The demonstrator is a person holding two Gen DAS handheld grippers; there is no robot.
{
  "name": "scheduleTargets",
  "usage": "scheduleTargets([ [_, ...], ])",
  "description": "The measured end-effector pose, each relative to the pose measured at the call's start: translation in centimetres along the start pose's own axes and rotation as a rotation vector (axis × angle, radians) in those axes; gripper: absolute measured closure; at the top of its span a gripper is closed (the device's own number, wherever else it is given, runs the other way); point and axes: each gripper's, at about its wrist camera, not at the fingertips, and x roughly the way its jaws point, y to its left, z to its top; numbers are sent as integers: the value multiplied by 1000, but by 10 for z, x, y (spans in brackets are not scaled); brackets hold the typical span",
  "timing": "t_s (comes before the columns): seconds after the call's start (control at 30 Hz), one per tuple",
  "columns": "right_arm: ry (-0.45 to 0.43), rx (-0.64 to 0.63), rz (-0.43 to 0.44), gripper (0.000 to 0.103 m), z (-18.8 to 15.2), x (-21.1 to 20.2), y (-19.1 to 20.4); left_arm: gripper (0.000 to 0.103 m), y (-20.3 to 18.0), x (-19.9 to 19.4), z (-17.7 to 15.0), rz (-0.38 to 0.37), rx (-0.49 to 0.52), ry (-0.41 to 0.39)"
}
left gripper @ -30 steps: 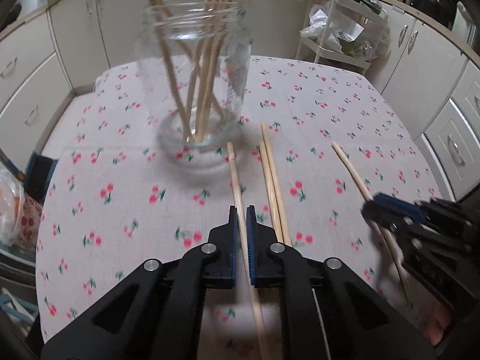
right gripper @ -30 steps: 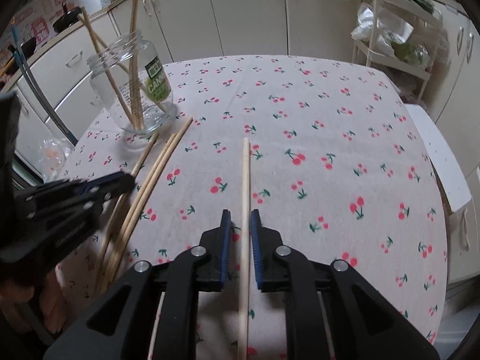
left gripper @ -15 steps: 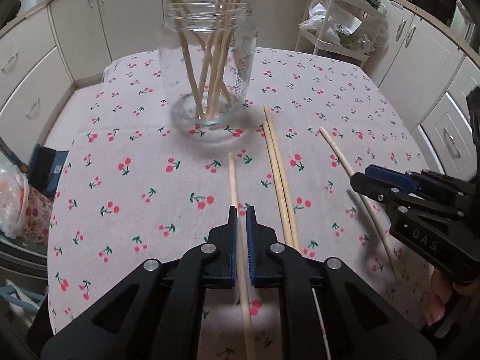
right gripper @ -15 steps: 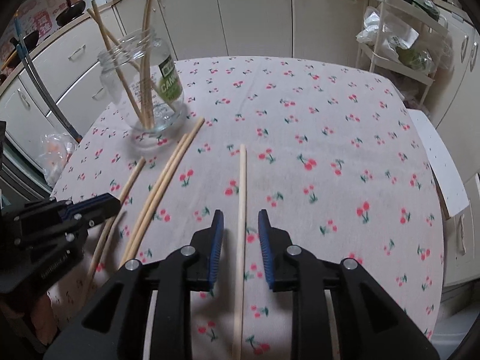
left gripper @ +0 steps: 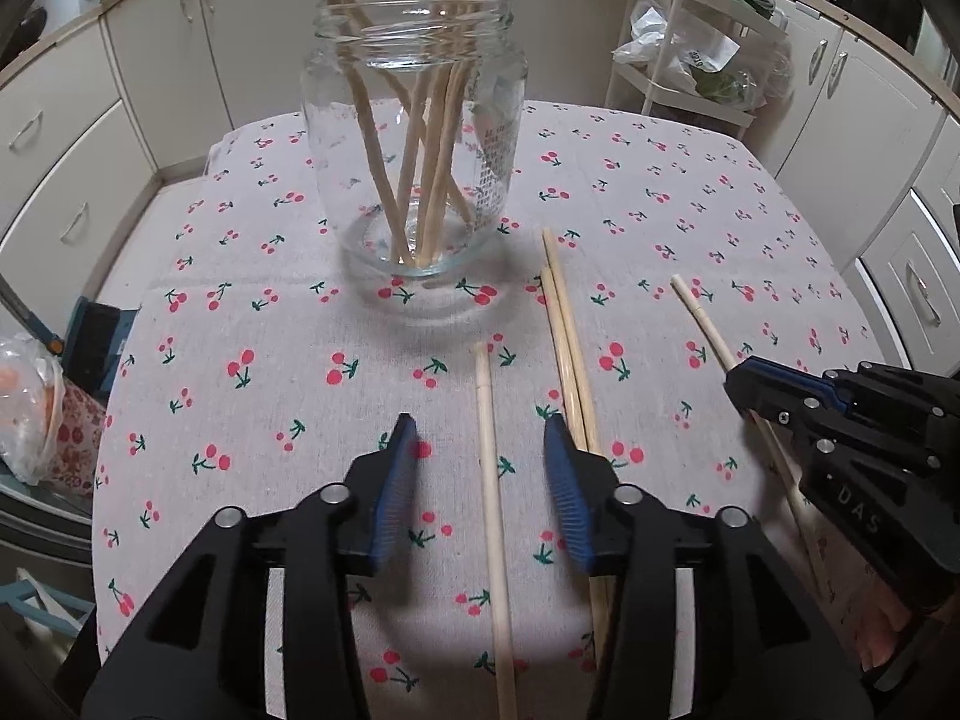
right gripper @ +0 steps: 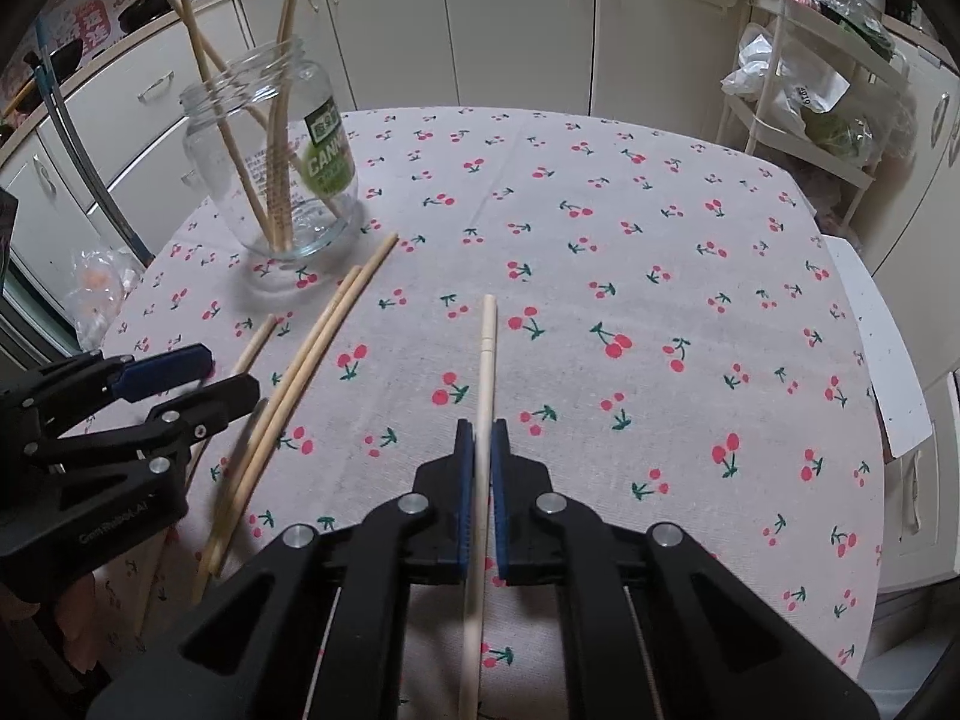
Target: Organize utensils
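A clear glass jar with several wooden chopsticks standing in it sits on the cherry-print tablecloth; it also shows in the right wrist view. My left gripper is open, its fingers on either side of one loose chopstick lying on the cloth. A pair of chopsticks lies just right of it. My right gripper is shut on another chopstick, seen in the left wrist view at the right.
The round table drops off at its edges all around. Kitchen cabinets stand behind. A white wire cart with bags stands at the far right. A plastic bag hangs at the left.
My left gripper has let go of its chopstick and opened wide, and has pulled back from the jar. My right gripper opened briefly, then closed on its chopstick.
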Motion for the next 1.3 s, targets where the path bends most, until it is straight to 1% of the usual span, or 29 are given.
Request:
scheduleTargets([
  [0.1, -4, -10, -11, 96, 3, 3, 1, 60, -2, 3, 3, 3, 5, -9],
  [0.2, 0, -23, -12, 96, 3, 3, 3, 95, -3, 5, 5, 3, 21, -18],
  [0.23, 5, -22, -7, 96, 3, 3, 2, 97, -2, 5, 5, -12, 18, -10],
  [0.27, 9, -22, -4, 96, 2, 2, 2, 98, 0, 4, 6, -32, 9, -1],
  [0.4, 14, -18, 2, 96, 1, -2, 2, 97, 7, 1, 0, -61, 2, 15],
  [0.47, 1, -15, -3, 86, 4, -3, 0, 97, 11, 0, -1, -79, -5, 26],
  [0.5, -4, -9, -6, 79, 6, -3, -1, 97, 14, -1, -1, -84, -16, 31],
  [0.57, -4, -12, -5, 78, 9, 0, -1, 97, 15, 0, 0, -97, -23, 39],
  [0.6, -3, -14, -4, 78, 9, 1, 0, 95, 15, 1, 2, -93, -24, 40],
  [0.63, 0, -18, -4, 78, 9, 4, 0, 89, 15, 1, 3, -89, -24, 39],
  [0.67, 6, -28, -4, 80, 8, 8, 1, 85, 14, 2, 4, -88, -23, 36],
  [0.73, -13, -50, -26, 90, 6, 7, 3, 64, 11, 3, 7, -78, -14, 29],
  [0.77, -8, -47, -15, 94, 6, 7, 2, 63, 9, 3, 8, -59, -9, 20],
  [0.8, 0, -44, -13, 96, 6, 7, 1, 63, 7, 5, 8, -57, -2, 18],
  [0.83, 4, -46, -12, 96, 6, 6, 1, 68, 6, 5, 8, -52, 2, 15],
  [0.87, 6, -45, -8, 96, 5, 6, 1, 76, 4, 5, 8, -51, 10, 13],
  [0.9, 12, -45, -5, 96, 5, 5, 1, 89, 3, 5, 7, -51, 17, 17],
  [0.93, 15, -43, -5, 96, 5, 5, 1, 92, 2, 5, 6, -58, 24, 23],
  [0.97, 16, -38, -4, 96, 6, 5, 1, 92, 2, 4, 6, -58, 26, 24],
  [1.0, 13, -36, -7, 92, 7, 5, 1, 92, 2, 3, 5, -56, 28, 26],
  [1.03, 9, -36, -12, 81, 8, 5, 1, 92, 4, 3, 5, -56, 29, 29],
  [1.1, -2, -41, -27, 69, 11, 5, 3, 91, 5, 2, 5, -56, 28, 37],
  [1.17, 11, -54, -23, 69, 12, 10, 6, 91, 6, 3, 6, -55, 20, 40],
  [1.27, -5, -78, -34, 69, 12, 12, 9, 87, 3, 4, 7, -44, 30, 34],
  [1.3, -5, -74, -28, 77, 13, 13, 8, 86, 1, 4, 7, -40, 34, 31],
])
